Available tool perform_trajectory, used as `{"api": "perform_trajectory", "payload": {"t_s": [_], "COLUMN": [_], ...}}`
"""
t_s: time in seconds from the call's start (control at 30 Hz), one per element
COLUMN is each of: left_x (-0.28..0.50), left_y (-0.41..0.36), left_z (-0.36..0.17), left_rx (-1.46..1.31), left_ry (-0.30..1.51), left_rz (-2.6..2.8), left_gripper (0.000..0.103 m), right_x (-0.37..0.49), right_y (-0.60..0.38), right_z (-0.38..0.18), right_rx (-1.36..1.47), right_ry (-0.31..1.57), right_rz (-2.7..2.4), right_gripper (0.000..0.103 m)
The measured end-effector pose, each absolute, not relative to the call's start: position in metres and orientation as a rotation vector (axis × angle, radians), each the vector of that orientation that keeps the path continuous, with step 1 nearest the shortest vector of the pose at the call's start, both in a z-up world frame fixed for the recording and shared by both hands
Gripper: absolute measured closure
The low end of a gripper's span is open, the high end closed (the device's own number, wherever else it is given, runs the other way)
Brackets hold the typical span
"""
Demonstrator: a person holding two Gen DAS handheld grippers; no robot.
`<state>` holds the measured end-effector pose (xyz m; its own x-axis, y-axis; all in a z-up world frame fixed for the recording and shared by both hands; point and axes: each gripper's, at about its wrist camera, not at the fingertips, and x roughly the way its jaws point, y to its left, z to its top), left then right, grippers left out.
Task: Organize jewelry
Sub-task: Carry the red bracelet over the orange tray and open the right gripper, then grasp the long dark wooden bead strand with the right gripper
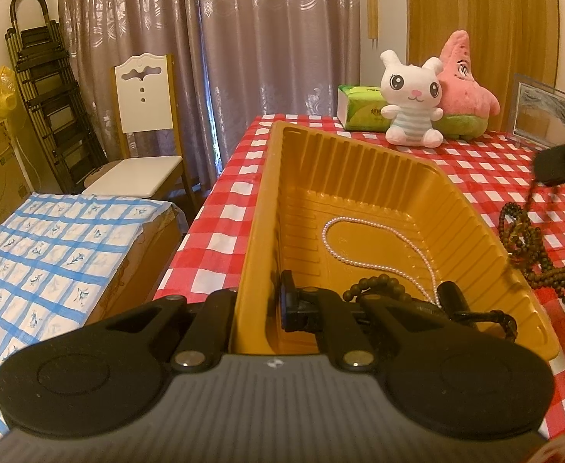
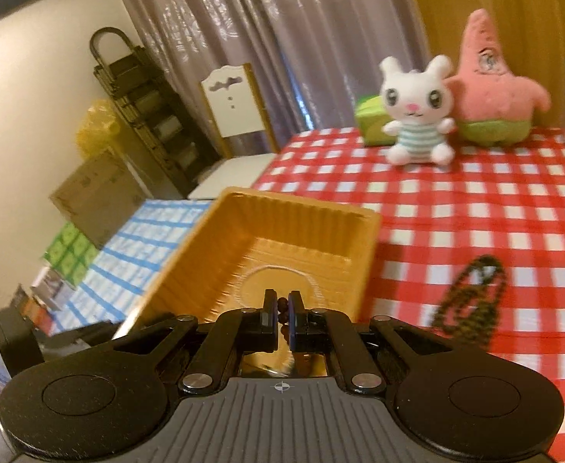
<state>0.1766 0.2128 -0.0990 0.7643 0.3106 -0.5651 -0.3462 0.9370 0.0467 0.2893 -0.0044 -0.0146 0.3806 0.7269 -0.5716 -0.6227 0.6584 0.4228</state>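
A red-and-white checked tablecloth (image 1: 475, 177) carries a ribbed gold plastic tray (image 1: 359, 177). Clamped on the tray's near wall, the left gripper (image 1: 282, 305) is closed. Inside the tray lies a white pearl strand (image 1: 375, 243). Above the tray, the right gripper (image 2: 281, 318) pinches dark wooden beads (image 2: 282, 305); more coil beside it.

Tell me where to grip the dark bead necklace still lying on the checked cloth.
Pinch the dark bead necklace at its upper loop end, coming from above: there the strand arches clear of the tangled coils, beside the tray, giving a single line of beads to close on.
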Motion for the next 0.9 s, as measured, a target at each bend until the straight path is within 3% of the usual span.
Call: {"api": "perform_trajectory", "payload": {"t_s": [0.4, 0.5, 0.57, 0.63, 0.9], "left_x": [0.180, 0.180, 0.181, 0.181, 0.181], "left_y": [0.213, 0.214, 0.214, 0.214, 0.214], "left_z": [-0.099, -0.099, -0.099, -0.099, -0.099], "left_rx": [-0.071, -0.071, -0.070, -0.071, -0.069], "left_ry": [0.605, 0.605, 0.605, 0.604, 0.605], "left_rz": [0.350, 0.347, 0.346, 0.347, 0.347], "left_gripper": [0.098, 0.098, 0.098, 0.098, 0.098], "right_x": [0.293, 0.290, 0.287, 0.285, 0.278], "right_y": [0.035, 0.033, 0.028, 0.023, -0.025], "right_z": [-0.046, -0.045, -0.045, -0.046, -0.064], "right_rx": [0.107, 0.102, 0.104, 0.102, 0.087], "right_ry": [0.872, 0.870, 0.878, 0.887, 0.950], "right_rz": [0.839, 0.840, 0.835, 0.826, 0.711], "right_gripper": [0.095, 0.085, 0.071, 0.067, 0.065]}}
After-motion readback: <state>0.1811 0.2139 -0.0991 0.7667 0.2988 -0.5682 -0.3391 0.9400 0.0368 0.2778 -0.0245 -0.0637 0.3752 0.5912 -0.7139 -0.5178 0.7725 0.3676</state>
